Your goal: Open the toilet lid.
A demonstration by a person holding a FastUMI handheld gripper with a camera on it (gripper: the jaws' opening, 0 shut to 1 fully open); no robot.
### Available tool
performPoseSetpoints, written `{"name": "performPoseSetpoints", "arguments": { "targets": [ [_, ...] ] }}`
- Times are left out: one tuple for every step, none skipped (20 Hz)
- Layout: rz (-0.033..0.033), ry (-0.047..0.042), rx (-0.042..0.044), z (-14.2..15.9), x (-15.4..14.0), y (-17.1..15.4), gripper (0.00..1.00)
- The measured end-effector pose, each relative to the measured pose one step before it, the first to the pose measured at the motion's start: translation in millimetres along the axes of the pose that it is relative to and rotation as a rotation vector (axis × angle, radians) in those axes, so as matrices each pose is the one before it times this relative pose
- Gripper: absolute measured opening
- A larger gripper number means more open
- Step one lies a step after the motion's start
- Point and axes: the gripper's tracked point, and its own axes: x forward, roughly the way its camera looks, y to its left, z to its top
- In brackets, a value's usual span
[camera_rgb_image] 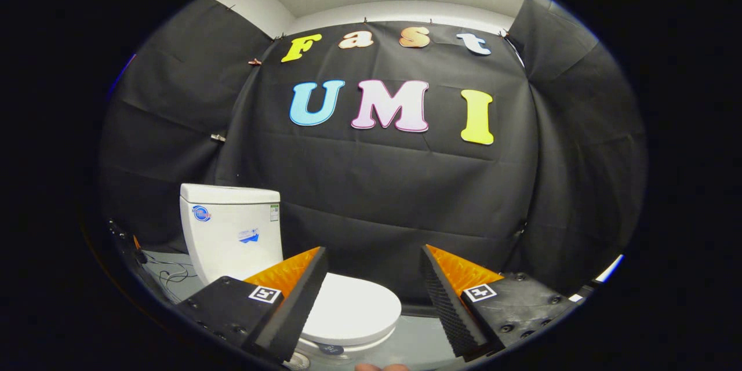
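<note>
A white toilet stands low on the floor, its tank (232, 232) upright against the black cloth wall. The lid (353, 310) lies flat and closed over the bowl, partly hidden behind my left finger (295, 301). My gripper (374, 258) is open, held above and in front of the toilet. The lid's front edge shows in the gap between the fingers, nearer the left one. Nothing is held between the fingers.
Black cloth walls close the booth at the back and both sides. Cables (168, 272) lie on the grey floor left of the tank. A fingertip of a person's hand (379, 367) shows at the bottom, below the bowl.
</note>
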Motion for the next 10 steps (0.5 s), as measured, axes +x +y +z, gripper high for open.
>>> {"name": "performPoseSetpoints", "arguments": {
  "targets": [
    [-0.00024,0.00148,0.00059,0.04,0.17,0.38,0.98],
    [-0.00173,0.00113,-0.00283,-0.81,0.18,-0.78,0.98],
    [-0.00208,0.00265,-0.0022,-1.57,-0.11,-1.5,0.98],
    [-0.00299,0.00671,-0.00032,-2.43,0.36,-0.82,0.98],
    [-0.00682,0.01069,-0.00317,-3.59,0.89,-2.04,0.98],
    [-0.00264,0.00526,-0.00189,-2.49,-0.2,-0.95,0.98],
    [-0.00123,0.00107,-0.00027,0.24,-0.36,0.08,0.98],
    [-0.00334,0.00056,-0.00339,-0.82,0.17,-0.78,0.98],
    [0.00054,0.00404,-0.00524,-3.27,1.12,-0.02,0.98],
    [0.00537,0.01457,-0.00282,-5.97,1.26,1.9,0.98]
  ]
}}
